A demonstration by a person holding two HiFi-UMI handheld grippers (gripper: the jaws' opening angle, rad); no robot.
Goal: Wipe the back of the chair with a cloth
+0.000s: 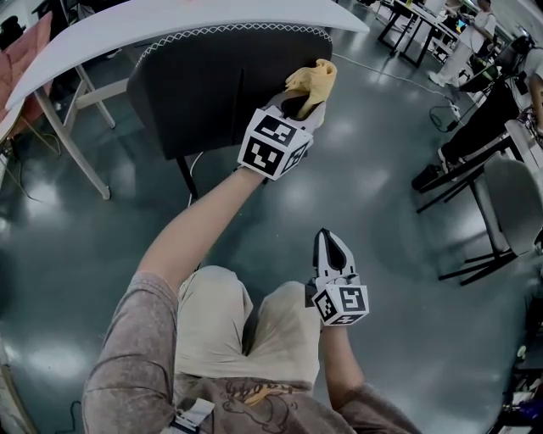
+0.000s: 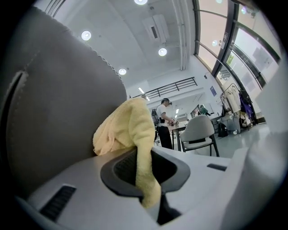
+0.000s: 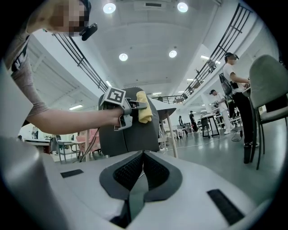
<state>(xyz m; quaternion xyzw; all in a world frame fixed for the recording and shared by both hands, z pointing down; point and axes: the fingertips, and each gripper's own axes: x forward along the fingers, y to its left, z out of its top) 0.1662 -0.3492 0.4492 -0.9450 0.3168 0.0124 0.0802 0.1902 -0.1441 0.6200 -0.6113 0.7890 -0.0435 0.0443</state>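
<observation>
Left gripper (image 1: 301,98) outstretched, clamping cloth (image 1: 314,78), right gripper (image 1: 326,237) held low, jaws together

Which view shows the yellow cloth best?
Left gripper view: yellow cloth close up, pinched between the jaws, against the chair back. Head view shows it bunched at the left gripper's tip; right gripper view, small and distant.

The glossy dark grey floor (image 1: 373,169) mirrors the ceiling lights. On it stand a dark grey fabric-backed chair (image 1: 204,93) on thin dark legs, a white-topped bench (image 1: 170,21) just behind it, and, well apart at the right, a light grey black-framed chair (image 1: 509,203). A thin pale cable (image 1: 382,72) trails across the floor.
</observation>
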